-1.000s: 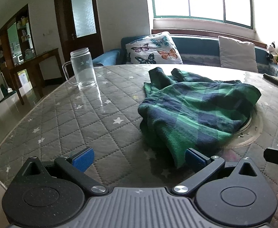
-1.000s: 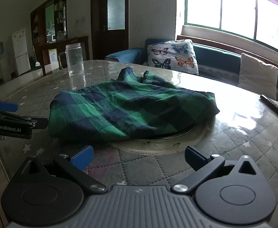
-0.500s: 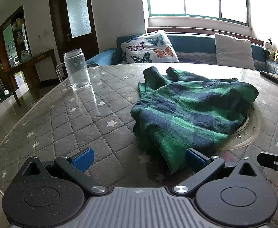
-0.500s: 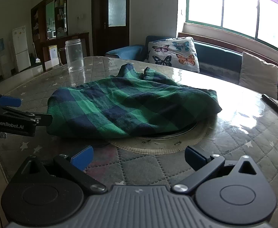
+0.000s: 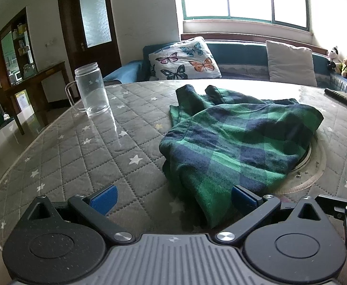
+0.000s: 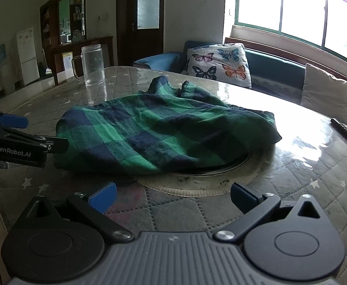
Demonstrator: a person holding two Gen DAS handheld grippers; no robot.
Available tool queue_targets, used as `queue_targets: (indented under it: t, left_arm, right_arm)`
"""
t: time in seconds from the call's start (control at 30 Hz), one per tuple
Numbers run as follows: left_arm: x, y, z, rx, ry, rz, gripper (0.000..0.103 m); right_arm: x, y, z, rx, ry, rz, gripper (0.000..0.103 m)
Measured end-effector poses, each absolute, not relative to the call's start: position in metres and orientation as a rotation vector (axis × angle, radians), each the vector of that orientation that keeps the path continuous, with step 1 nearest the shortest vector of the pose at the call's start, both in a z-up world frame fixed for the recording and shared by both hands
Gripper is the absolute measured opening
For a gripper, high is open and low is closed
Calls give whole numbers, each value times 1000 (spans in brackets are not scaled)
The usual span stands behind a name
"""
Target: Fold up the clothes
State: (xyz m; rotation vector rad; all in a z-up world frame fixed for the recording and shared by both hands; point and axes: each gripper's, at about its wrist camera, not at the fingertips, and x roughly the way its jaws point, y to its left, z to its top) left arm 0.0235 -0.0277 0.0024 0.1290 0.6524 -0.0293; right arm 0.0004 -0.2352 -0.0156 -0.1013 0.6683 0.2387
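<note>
On table (image 5: 83, 156): plaid garment (image 5: 239, 142), crumpled, long axis probably left-right, collar end far.
Left gripper (image 5: 173, 197): spread, empty.
Right gripper (image 6: 172, 196): spread, empty.

Green-and-navy plaid garment (image 5: 239, 140), centre frame. Grey quilted tablecloth (image 5: 83, 147) dotted with white stars, lower left. White butterfly-print cushion (image 5: 185, 59), upper centre. Blue pads (image 6: 102, 196) on black gripper fingers, bottom.
</note>
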Motion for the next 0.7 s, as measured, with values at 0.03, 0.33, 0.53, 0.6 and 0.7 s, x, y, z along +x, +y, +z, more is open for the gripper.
queue_targets:
  t: [0.03, 0.33, 0.53, 0.6, 0.7]
  left_arm:
    - [25, -28, 3, 129, 653, -29, 103]
    - [38, -29, 4, 131, 660, -29, 103]
    - [51, -25, 5, 121, 666, -27, 103]
    - [56, -22, 6, 112, 670, -27, 103]
    - [67, -16, 8, 91, 677, -31, 103]
  right_arm:
    - [2, -235, -16, -102, 670, 239, 103]
    - [17, -235, -14, -103, 679, 244, 103]
    - [33, -237, -13, -99, 686, 239, 103]
    - [39, -238, -12, -98, 689, 238, 103]
    - [47, -239, -11, -97, 692, 236, 103]
